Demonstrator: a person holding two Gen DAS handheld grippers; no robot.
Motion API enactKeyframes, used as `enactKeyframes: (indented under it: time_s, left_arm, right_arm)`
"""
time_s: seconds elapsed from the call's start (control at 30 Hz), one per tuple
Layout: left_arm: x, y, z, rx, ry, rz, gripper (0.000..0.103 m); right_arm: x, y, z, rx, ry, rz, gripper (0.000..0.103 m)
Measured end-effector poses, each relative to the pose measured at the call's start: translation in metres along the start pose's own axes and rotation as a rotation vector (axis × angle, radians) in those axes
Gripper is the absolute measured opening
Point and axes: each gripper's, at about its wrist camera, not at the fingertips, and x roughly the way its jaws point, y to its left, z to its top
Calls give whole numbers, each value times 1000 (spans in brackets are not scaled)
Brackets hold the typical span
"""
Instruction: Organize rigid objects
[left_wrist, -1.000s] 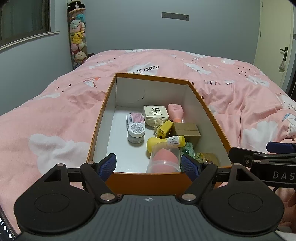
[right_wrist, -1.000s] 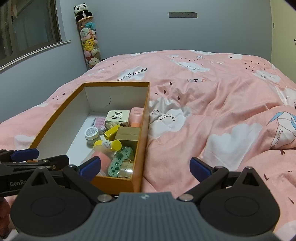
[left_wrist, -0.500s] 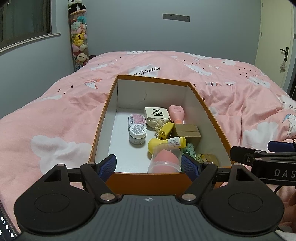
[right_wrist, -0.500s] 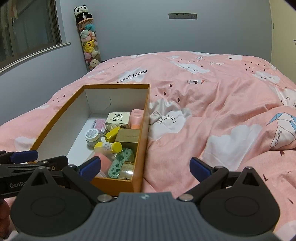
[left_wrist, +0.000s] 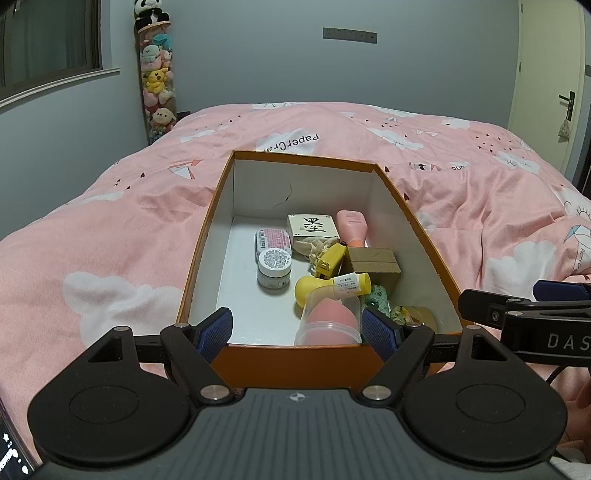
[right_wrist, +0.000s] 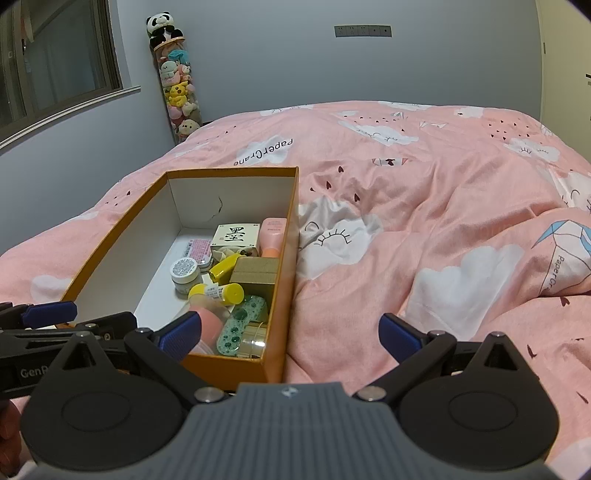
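Your left tongs (left_wrist: 297, 328) and right tongs (right_wrist: 290, 334) gape wide, holding nothing. Small hard-shelled jars fill the orange cardboard box (left_wrist: 295, 360) on the soft pink bed (right_wrist: 406, 206).

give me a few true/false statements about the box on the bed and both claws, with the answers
1. The orange box sits on the pink bedspread. True.
2. The left claw is shut on the yellow bottle. False: its jaws are wide apart and hold nothing; the bottle lies in the box.
3. The small white jar stands beside the pink-labelled tin. True.
4. The box has a lid on it. False: it is open on top, with its contents in view.
5. The right claw is open, with nothing between its jaws. True.
6. The brown cardboard box lies outside on the bedspread. False: it is inside the orange box.
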Motion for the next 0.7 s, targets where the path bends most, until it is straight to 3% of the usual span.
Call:
enactKeyframes:
  time_s: [0.47,0.7]
  left_arm:
    - [0,0,0,2,0,-1,93]
    - [-2,1,0,4,-9,-2,88]
  right_arm:
    - [0,0,0,2,0,0,100]
    - [0,2,-1,3,2,1,100]
